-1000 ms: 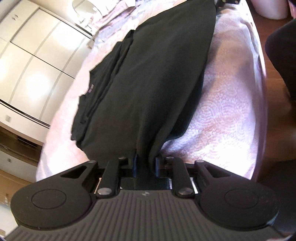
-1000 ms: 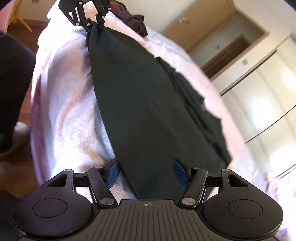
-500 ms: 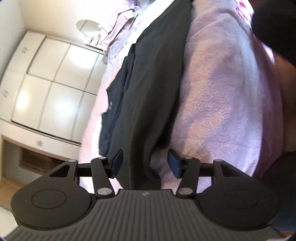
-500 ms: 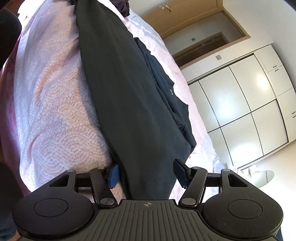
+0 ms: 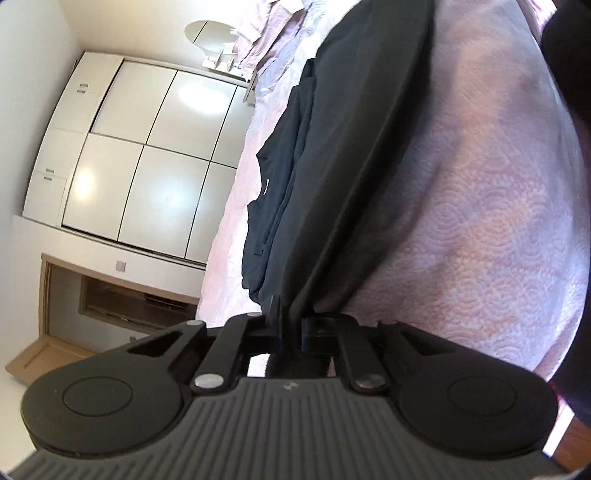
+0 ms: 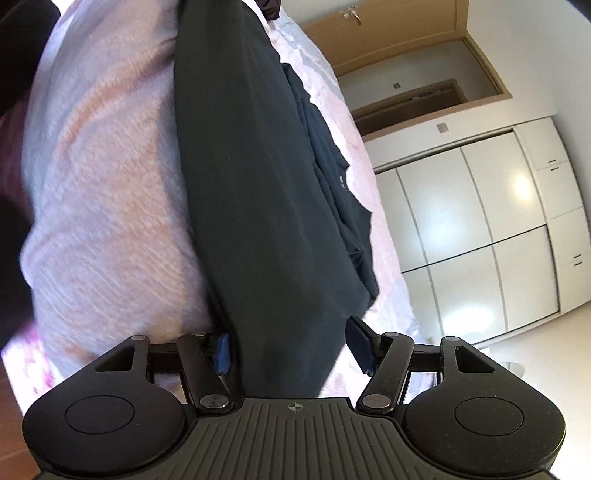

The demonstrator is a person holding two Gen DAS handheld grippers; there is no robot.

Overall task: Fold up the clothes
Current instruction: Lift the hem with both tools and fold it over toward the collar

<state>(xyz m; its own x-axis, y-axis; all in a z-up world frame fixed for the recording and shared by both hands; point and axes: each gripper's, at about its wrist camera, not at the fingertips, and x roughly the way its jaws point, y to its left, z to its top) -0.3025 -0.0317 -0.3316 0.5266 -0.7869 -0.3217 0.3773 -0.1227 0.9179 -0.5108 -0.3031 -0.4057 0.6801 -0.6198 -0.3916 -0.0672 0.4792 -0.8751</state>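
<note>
A dark green garment [image 5: 351,147] lies lengthwise, folded into a long strip, on a pink quilted bedspread [image 5: 480,221]. My left gripper [image 5: 290,325] is at the strip's near end. Its jaws are closing and pinch the cloth's edge between them. In the right wrist view the same garment [image 6: 251,184] runs away from my right gripper [image 6: 291,347] at the strip's other end. Those jaws stand wide and are closing a little. The cloth fills most of the gap between the blue pads [image 6: 223,354], which do not squeeze it. The bedspread [image 6: 103,184] shows to the left.
White wardrobe doors [image 5: 147,166] [image 6: 480,221] stand beyond the bed's far side. A wooden door [image 6: 388,29] is in the far wall. Pale clothes [image 5: 266,40] are heaped at the bed's far end. A person's dark clothing [image 5: 569,48] is at the bed's near side.
My left gripper let the garment's end go, opened, then shut again on its edge. Both views rolled and dropped closer to the bed. The right jaws narrowed slightly.
</note>
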